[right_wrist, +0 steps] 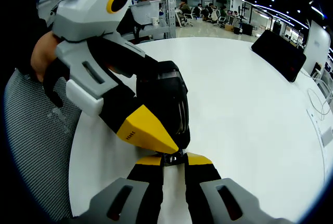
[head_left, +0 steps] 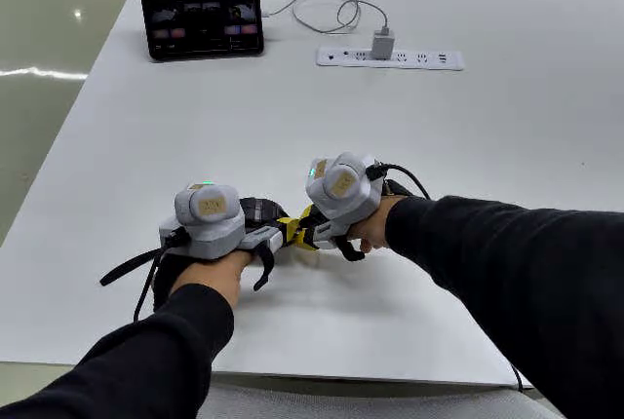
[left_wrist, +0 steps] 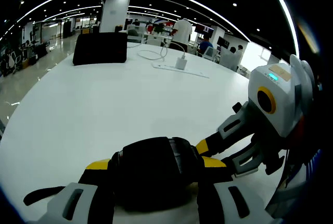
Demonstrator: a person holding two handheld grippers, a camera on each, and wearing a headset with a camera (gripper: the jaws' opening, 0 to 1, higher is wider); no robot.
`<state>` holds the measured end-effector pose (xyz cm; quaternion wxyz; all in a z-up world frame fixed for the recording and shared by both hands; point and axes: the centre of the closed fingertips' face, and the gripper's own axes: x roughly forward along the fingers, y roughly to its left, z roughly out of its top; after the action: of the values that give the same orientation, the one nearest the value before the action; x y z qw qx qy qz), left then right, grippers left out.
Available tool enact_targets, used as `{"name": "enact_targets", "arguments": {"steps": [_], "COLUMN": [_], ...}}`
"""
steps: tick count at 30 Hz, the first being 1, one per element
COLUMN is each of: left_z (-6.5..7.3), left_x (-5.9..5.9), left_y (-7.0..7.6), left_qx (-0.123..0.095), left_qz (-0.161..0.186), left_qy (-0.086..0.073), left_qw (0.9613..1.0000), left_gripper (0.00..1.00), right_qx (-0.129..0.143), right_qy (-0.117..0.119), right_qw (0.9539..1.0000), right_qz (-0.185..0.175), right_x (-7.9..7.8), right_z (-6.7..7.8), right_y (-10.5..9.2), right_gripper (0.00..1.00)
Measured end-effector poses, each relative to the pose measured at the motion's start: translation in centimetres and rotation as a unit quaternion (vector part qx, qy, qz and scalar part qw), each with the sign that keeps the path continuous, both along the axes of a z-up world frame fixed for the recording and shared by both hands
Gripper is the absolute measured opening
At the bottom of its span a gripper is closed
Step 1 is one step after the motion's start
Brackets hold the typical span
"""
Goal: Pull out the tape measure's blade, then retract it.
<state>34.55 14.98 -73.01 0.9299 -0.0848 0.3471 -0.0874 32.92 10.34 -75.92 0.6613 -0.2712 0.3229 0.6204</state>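
My left gripper [left_wrist: 156, 164] has its 2 jaws spread wide around the 1 black tape measure [left_wrist: 156, 182], clamping its case near the front edge of the white table [head_left: 292, 117]. My right gripper [right_wrist: 174, 164], at the case's 3 o'clock, is pinched narrow on the blade tab [right_wrist: 174, 156]. 1 tablet [head_left: 201, 15] stands at 11 o'clock, and 1 power strip [head_left: 390, 57] with 1 charger [head_left: 382, 45] lies at 1 o'clock.

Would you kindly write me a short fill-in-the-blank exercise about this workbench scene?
The left gripper is shut on the tape measure, whose case is ____.
The right gripper pinches the blade tip close to the case, so the blade is not yet pulled ____.
In the head view, the power strip lies to the ____ of the tablet.
Missing words: black; out; right.
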Motion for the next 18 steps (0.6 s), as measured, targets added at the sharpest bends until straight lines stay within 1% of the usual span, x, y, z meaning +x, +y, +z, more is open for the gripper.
{"name": "enact_targets", "arguments": {"steps": [18], "left_z": [-0.12], "left_x": [0.01], "left_y": [-0.03], "left_qx": [-0.001], "left_qz": [-0.001], "left_qy": [0.001], "left_qw": [1.0000], "left_gripper": [0.60], "right_qx": [0.000], "right_qy": [0.003], "right_qw": [1.0000], "right_qz": [-0.004], "right_x": [-0.02], "right_z": [0.06], "right_y": [-0.06], "right_gripper": [0.11]}}
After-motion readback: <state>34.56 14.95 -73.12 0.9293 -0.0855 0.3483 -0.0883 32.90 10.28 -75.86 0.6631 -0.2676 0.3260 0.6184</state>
